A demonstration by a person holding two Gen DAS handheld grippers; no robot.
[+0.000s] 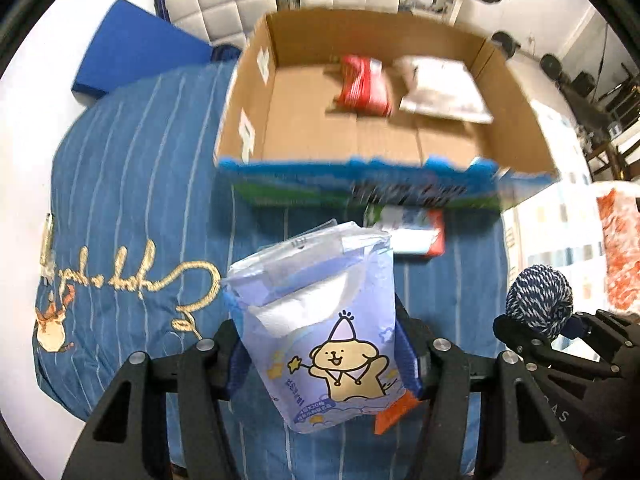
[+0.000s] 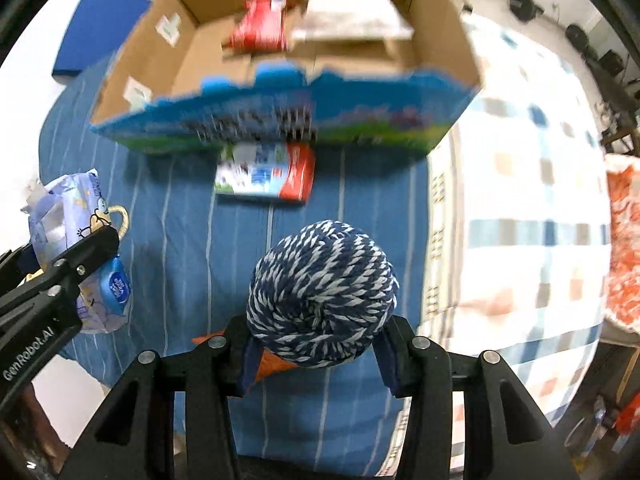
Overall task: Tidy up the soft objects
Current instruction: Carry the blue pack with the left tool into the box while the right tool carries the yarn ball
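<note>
We have the left gripper [image 1: 322, 354] clamped on a pale lilac plastic pack of tissues printed with a cartoon bear in a party hat [image 1: 320, 328], its blue-padded fingers [image 1: 408, 354] pressed against both sides of the pack, which stands upright and is lifted above the blue striped quilt with gold embroidered lettering [image 1: 132, 208]. Our right gripper [image 2: 316, 354] is closed around a round ball of navy-and-white twisted yarn [image 2: 322, 294], the ball bulging out between the two fingers and held over the same quilt; a scrap of orange shows just under it. In the left wrist view that yarn ball appears at the right edge, beside our lilac pack and apart from it. Ahead of both grippers sits a wide, shallow open cardboard box with a blue and green printed outer wall [image 1: 516, 92], resting on the quilt. Inside it, toward the far side, we see a red soft packet [image 1: 364, 86] and, just beside it on the right, a white flat packet [image 1: 444, 90]; both are blurred. In front of the box's near wall, lying flat on the quilt, is a small white, blue and red printed pack [image 2: 266, 174]. A dark blue flat pad [image 1: 136, 50] lies off to the far left, and a pale checked cloth [image 2: 520, 208] covers the surface to the right of the quilt.
</note>
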